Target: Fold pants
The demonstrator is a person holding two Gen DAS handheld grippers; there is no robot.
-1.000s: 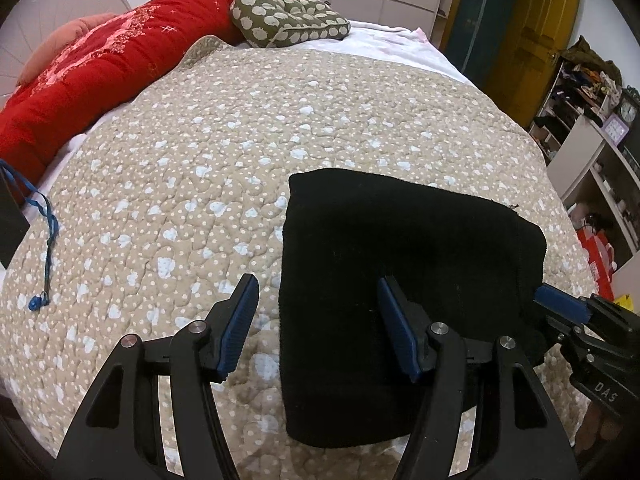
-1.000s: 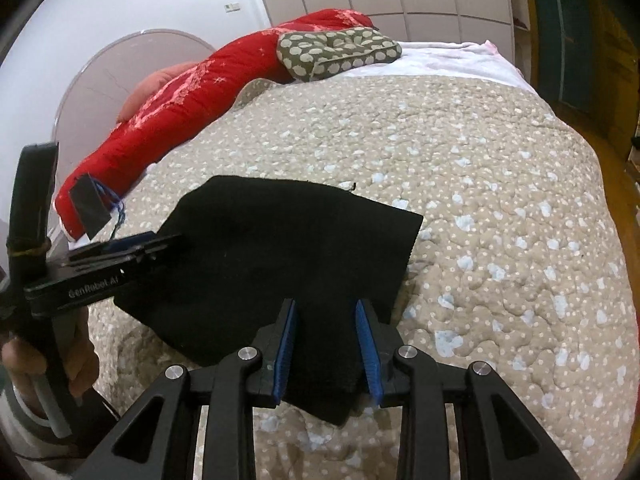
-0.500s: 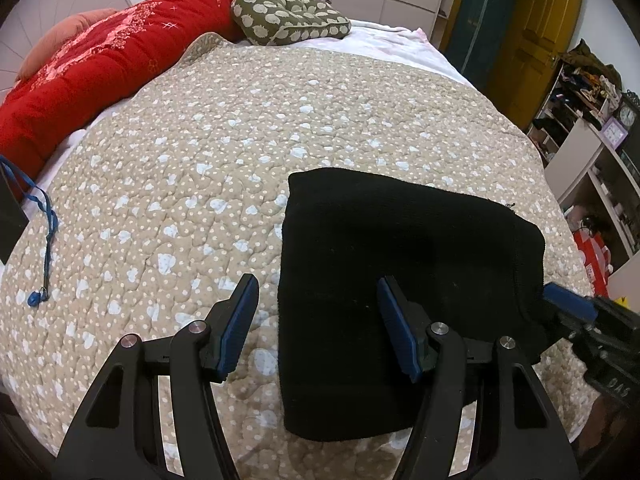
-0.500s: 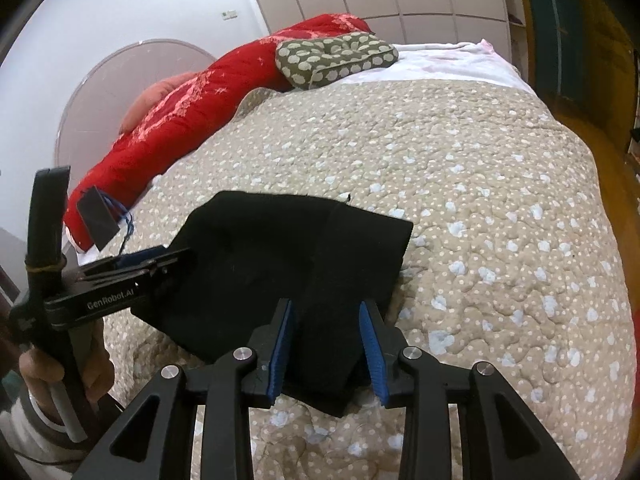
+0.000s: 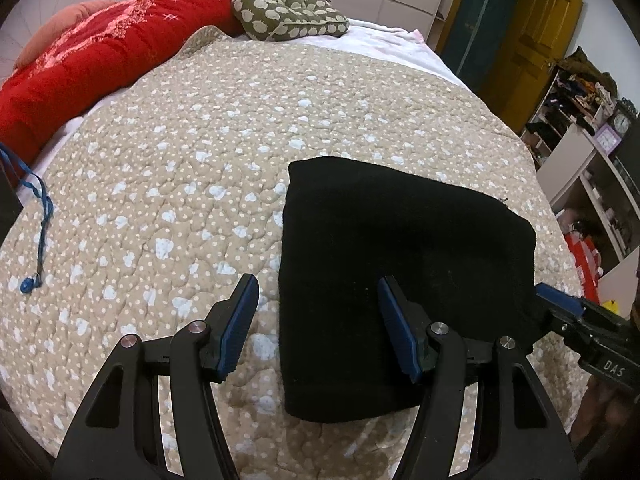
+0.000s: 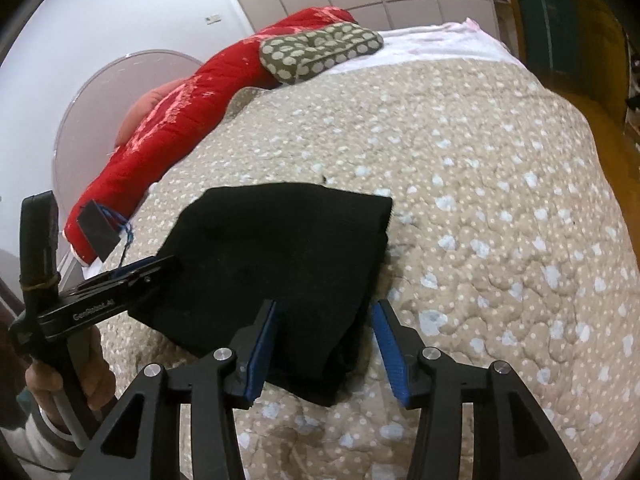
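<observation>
**Folded pants on the bed, both grippers spread apart**

The black pants lie folded into a compact rectangle on the beige spotted quilt of the bed, toward its near edge.

Your left gripper is spread wide and grips nothing: its left finger is over bare quilt, its right finger over the cloth, so the pants' left edge falls between them.

Your right gripper is also spread, with the near right corner of the pants between its blue pads; the pads do not press the cloth. In the left wrist view it shows at the pants' right edge.

At the far end of the bed a red quilt lies alongside a green spotted pillow. A blue cord rests at the quilt's left edge.
</observation>
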